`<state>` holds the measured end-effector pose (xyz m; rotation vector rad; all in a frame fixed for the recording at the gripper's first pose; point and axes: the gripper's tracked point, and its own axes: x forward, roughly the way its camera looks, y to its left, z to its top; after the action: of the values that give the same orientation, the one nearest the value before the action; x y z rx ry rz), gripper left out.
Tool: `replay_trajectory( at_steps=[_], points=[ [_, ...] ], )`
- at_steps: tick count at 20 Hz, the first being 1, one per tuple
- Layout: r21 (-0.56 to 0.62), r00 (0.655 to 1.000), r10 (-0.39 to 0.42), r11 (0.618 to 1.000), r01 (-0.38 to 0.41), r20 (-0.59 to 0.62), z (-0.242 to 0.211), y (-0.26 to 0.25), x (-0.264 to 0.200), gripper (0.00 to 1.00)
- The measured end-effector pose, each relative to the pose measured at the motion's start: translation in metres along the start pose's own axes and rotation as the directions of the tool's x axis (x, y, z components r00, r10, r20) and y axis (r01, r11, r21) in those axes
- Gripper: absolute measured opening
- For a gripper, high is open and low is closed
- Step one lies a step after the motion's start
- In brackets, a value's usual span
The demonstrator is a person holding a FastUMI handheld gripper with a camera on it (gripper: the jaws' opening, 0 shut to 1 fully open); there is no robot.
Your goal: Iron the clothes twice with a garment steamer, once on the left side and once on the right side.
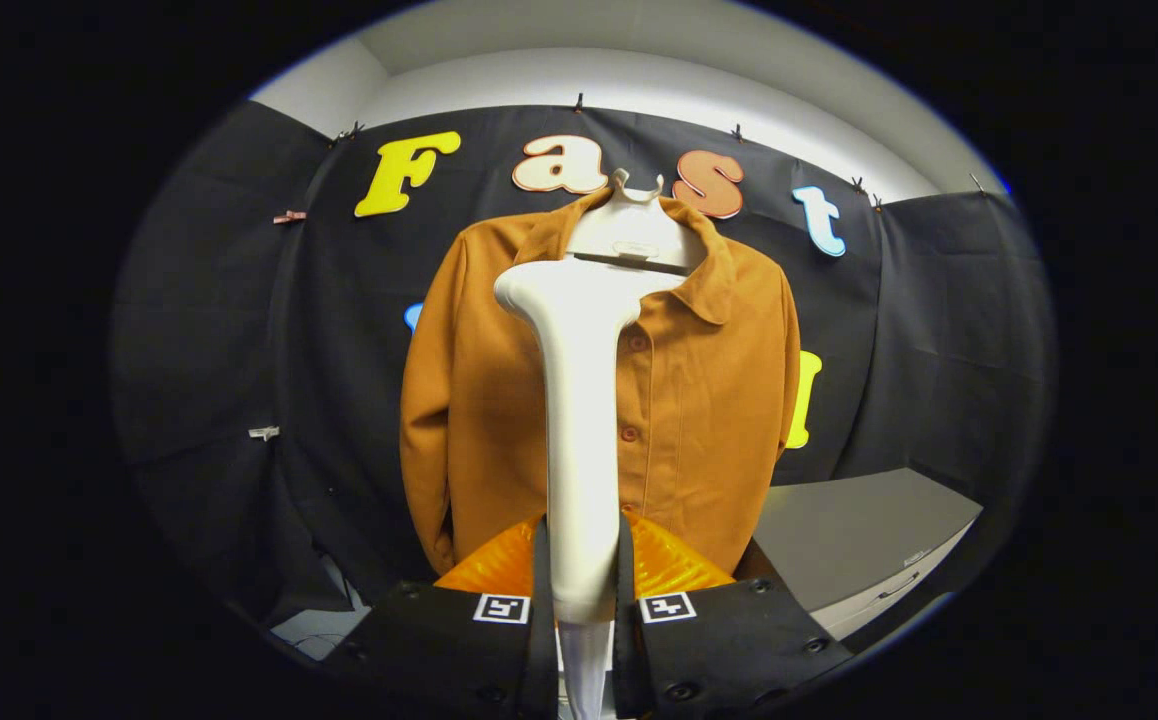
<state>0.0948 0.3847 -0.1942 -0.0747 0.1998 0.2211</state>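
Gripper (581,590) clamped on steamer (579,420) handle, head up near jacket (699,400) collar, jacket hanging on hanger (629,235) before booth wall. Risk: handle slipping between fingers if tilted, head snagging placket buttons.

A white steamer (579,420) stands upright at centre frame, its handle clamped between the gripper's (580,570) fingers, its head at upper centre before a brown buttoned jacket (709,400) hanging on a hanger.

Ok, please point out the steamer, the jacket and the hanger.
steamer (579,440), gripper view, middle of its handle, clamped between the jaws.
jacket (709,400), gripper view, front panel beside the buttons.
hanger (631,235), gripper view, its neck piece.
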Motion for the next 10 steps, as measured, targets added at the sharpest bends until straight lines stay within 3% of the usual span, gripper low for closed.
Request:
replay_trajectory(
  at_steps=[10],
  points=[
    [-0.087, 0.993, -0.093, 0.992, 0.086, -0.073, -0.051, 0.008, 0.050, 0.25]
  ],
)
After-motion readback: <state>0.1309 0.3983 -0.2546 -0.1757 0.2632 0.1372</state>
